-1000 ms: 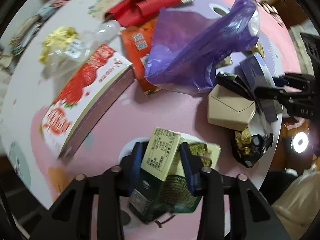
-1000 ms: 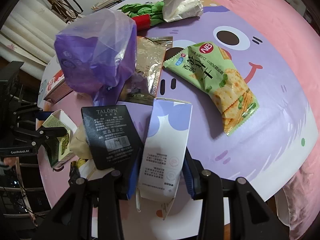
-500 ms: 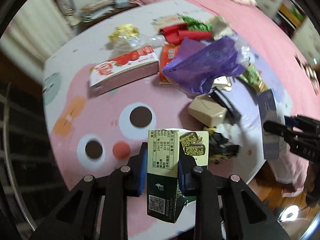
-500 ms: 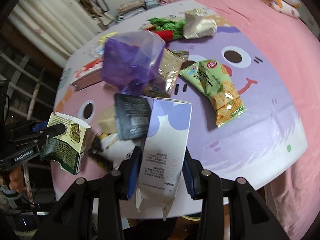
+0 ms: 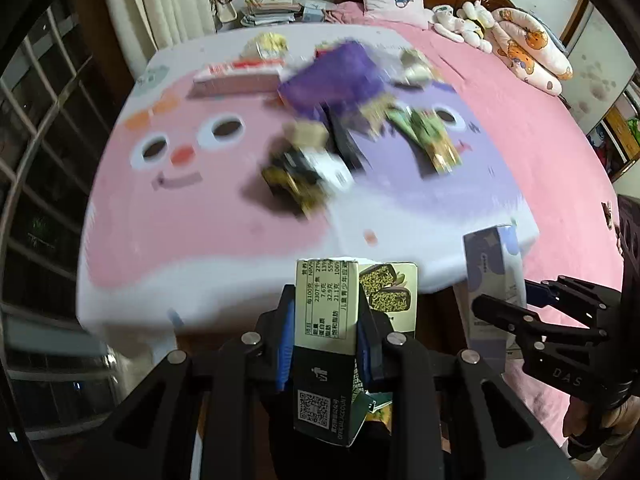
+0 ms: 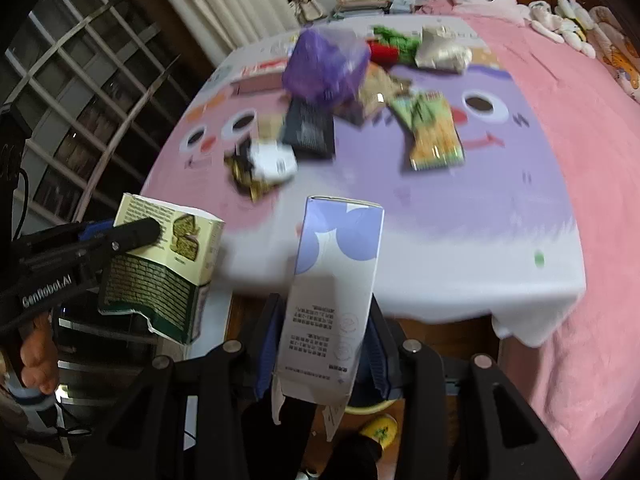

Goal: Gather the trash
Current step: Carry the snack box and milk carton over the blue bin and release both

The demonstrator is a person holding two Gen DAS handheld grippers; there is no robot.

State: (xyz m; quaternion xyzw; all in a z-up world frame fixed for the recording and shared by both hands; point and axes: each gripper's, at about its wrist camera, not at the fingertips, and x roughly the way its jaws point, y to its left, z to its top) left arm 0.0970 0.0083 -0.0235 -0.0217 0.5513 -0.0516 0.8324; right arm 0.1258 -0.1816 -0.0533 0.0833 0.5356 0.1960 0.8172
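My left gripper (image 5: 325, 330) is shut on a green and cream snack box (image 5: 326, 320), held in the air off the near edge of the table (image 5: 168, 216). The same box shows in the right wrist view (image 6: 168, 260), at the left. My right gripper (image 6: 326, 334) is shut on a white and lavender carton (image 6: 332, 292), also held off the table's near edge. That carton shows in the left wrist view (image 5: 494, 280), at the right. More trash lies on the table: a purple bag (image 6: 324, 64), a black box (image 6: 310, 128), a green cracker pack (image 6: 434, 136).
The table wears a pink and lavender cartoon cloth (image 6: 480, 208). A strawberry box (image 5: 240, 76), crumpled wrappers (image 5: 296, 176) and a silver bag (image 6: 440, 52) lie on it. A pink bed (image 5: 552, 128) stands to the right, a window grille (image 6: 72, 92) to the left. A yellow object (image 6: 378, 428) lies on the floor below.
Both grippers have pulled back and up from the table with their boxes. The table's trash now lies farther off, and the near edge of the cloth has come into view.
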